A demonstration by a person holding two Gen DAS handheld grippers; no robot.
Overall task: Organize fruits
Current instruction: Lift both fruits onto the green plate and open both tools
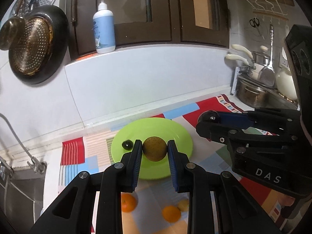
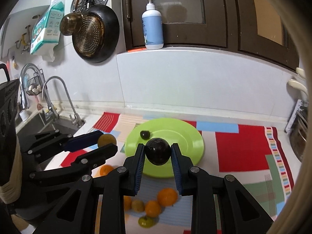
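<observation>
My left gripper (image 1: 155,149) is shut on a round brownish-yellow fruit (image 1: 155,148) and holds it above the lime green plate (image 1: 175,134). It also shows in the right wrist view (image 2: 107,142), to the left of the plate (image 2: 187,136). My right gripper (image 2: 157,152) is shut on a dark, nearly black fruit (image 2: 158,151) above the plate's near side; in the left wrist view it (image 1: 209,120) is at the right. A small dark fruit (image 1: 127,144) (image 2: 145,134) lies on the plate. Several oranges (image 2: 167,196) and small greenish fruits (image 2: 146,221) lie on the mat near me.
A colourful patchwork mat (image 2: 241,148) covers the counter. A sink (image 2: 39,124) with taps (image 2: 56,97) is at the left. Pots (image 1: 251,93) and utensils stand at the right. A pump bottle (image 2: 152,25) stands on the window ledge. A pan (image 2: 95,33) hangs on the wall.
</observation>
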